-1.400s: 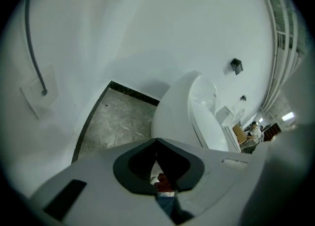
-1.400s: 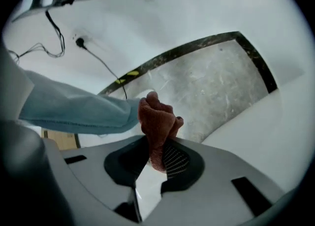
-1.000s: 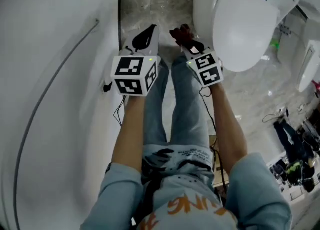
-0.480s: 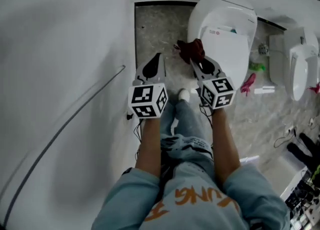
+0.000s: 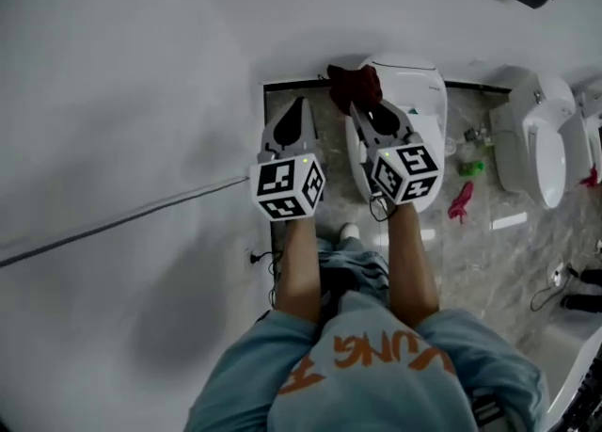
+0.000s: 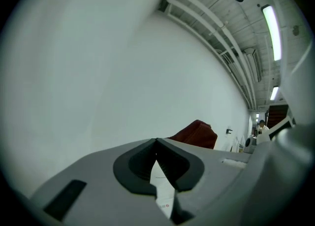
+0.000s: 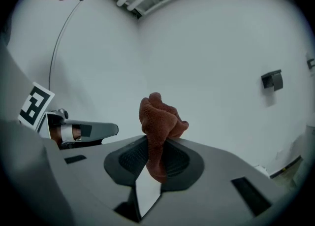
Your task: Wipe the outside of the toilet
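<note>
Toilet ahead, right hand-held gripper clamped on red cloth, left hand-held gripper closed

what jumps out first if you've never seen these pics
The crumpled dark red cloth stands out most, pinched in the right tongs and seen in the head view at the rear edge of the white ceramic toilet by the wall. Beside it, the left tongs are shut and empty.
</note>
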{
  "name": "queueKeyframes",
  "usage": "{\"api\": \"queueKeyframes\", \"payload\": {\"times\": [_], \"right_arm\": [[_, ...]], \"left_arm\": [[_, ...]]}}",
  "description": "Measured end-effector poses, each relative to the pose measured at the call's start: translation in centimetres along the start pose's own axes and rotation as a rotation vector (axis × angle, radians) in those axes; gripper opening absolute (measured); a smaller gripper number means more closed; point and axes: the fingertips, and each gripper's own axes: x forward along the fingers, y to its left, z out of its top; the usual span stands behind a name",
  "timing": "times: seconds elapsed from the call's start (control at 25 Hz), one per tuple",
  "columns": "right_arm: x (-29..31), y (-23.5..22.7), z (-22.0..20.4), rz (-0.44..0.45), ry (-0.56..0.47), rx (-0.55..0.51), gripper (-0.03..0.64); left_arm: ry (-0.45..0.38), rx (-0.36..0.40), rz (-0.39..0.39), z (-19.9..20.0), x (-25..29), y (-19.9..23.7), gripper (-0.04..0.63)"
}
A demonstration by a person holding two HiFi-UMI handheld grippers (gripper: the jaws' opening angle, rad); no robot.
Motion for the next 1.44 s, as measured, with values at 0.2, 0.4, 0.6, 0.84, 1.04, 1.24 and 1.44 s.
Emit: {"api": "queueKeyframes", "payload": {"times": [0.2,0.4,0.6,0.84,1.04,1.24,1.44], "right_arm": [[-2.6,0.4,6.0,-0.045,-0.092,-0.088,0.069],[-4.7,-1.0,9.2,-0.137,-0.126,-0.141,0.069],[-2.8,-2.4,9.6,-0.162,-0.144,-0.162,0.069],[-2.9,-3.0,11.2,-0.158,-0.16,-0.183,0.069],[-3.9,-3.9,11.9,-0.181,-0.175,-0.191,0.071],[-5.6,-3.9,12.1,-0.177,-0.192,-0.214,0.071],[-8.3,-3.4,13.2,-0.162,-0.21,-0.23,0.071]], "left_arm": [[-0.118,0.138,-0.017,6.4,-1.4,-2.6,-0.006],[-0.147,0.197,0.014,8.2,-2.6,-3.0,-0.006],[-0.144,0.192,-0.008,7.7,-0.1,-2.2,-0.006],[-0.142,0.203,-0.019,8.4,0.8,-3.7,-0.006],[-0.136,0.212,-0.027,8.4,1.0,-5.2,-0.006],[-0.132,0.204,-0.024,7.6,0.6,-6.5,-0.006],[-0.126,0.205,-0.042,7.4,-0.9,-8.9,-0.006]]}}
